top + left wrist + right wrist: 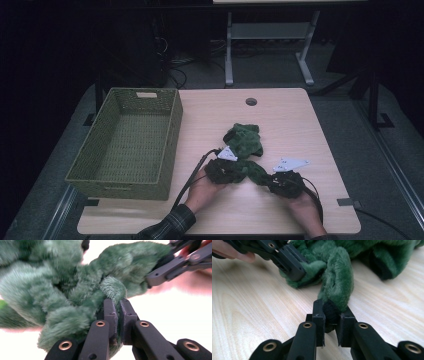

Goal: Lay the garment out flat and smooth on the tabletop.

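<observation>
Dim surroundings frame a pale wood-grain desk (280, 115), where a person's two hands work a single dark green plush cloth (243, 145) near the front edge. One garment-like piece of long, fuzzy pile lies crumpled in folds, with a darker, almost black edge visible in the right gripper view. It rests on the desk to the right of one woven olive-green basket (170, 130), well apart from it.

Two grippers hold the cloth at separate spots. The left gripper (119, 305) has its fingers (110, 312) pressed nearly together, pinching a fold of the green pile between them. The right gripper (332, 312) pinches a dangling end of the cloth, its fingers (319, 315) clamped on the dark edge. In the high view the left gripper (220, 170) and the right gripper (282, 182) sit at either end of the cloth's near portion, each topped by a grey plate. One round cable hole (251, 101) marks the desk's far side.
</observation>
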